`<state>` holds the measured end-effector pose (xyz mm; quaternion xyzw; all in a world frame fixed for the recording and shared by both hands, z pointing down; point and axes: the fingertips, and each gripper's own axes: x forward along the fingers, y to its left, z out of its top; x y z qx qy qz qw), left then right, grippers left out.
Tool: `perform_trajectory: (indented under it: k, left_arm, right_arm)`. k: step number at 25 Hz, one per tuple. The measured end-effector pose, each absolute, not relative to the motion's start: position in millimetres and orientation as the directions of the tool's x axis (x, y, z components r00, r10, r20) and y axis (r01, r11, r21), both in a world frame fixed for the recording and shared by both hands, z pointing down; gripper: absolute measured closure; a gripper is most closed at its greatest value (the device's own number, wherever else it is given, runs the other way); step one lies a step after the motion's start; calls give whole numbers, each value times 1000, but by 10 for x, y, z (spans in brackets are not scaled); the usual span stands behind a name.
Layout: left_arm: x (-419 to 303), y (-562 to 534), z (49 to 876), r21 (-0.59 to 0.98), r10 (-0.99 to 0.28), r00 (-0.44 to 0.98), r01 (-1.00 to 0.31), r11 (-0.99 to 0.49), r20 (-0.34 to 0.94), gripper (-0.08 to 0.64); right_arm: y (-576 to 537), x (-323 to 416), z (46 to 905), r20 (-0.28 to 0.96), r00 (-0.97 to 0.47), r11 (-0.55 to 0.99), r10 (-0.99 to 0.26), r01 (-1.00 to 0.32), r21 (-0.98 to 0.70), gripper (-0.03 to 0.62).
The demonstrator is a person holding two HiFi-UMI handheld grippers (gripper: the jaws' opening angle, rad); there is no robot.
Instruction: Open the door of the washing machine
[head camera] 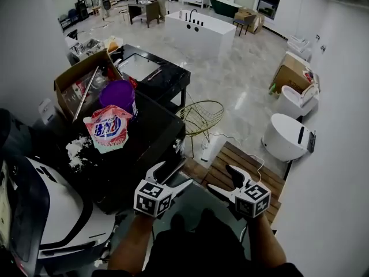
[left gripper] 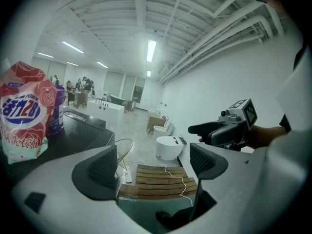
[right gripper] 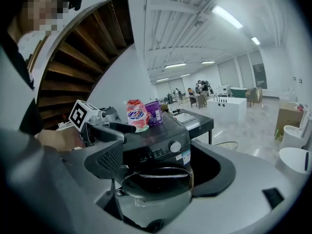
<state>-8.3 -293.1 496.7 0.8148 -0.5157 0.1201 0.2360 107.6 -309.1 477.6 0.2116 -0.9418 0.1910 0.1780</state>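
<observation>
The black washing machine (head camera: 147,140) stands left of centre in the head view, with a pink detergent bag (head camera: 108,128) and a purple bottle (head camera: 118,95) on its top. In the right gripper view its control panel and knob (right gripper: 175,146) face me, and the round glass door (right gripper: 156,199) sits below; whether it is ajar I cannot tell. My right gripper (right gripper: 161,167) is open, its jaws framing the door without touching it. My left gripper (head camera: 172,176) is open and holds nothing, close to the machine's front corner. The right gripper (head camera: 223,181) hovers beside it.
A white appliance (head camera: 52,206) stands at the lower left. A wooden pallet (left gripper: 158,179) and a wire stool (head camera: 202,117) lie on the floor ahead. White toilets (head camera: 285,137) and a cardboard box (head camera: 291,71) sit right. An open box (head camera: 78,82) is behind the machine.
</observation>
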Motion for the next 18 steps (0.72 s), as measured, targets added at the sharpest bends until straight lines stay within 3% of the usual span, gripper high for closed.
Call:
perform_trajectory:
  k: [11, 18]
  left_arm:
    - [-28, -3455, 5147, 298, -847, 277, -943, -149, 454, 69]
    - [12, -3583, 5214, 282, -856, 158, -959, -15, 492, 70]
  right_arm:
    - [-3776, 799, 5016, 445, -895, 935, -31, -183, -304, 161]
    - [-4188, 723, 5111, 448, -890, 947, 87, -66, -316, 169]
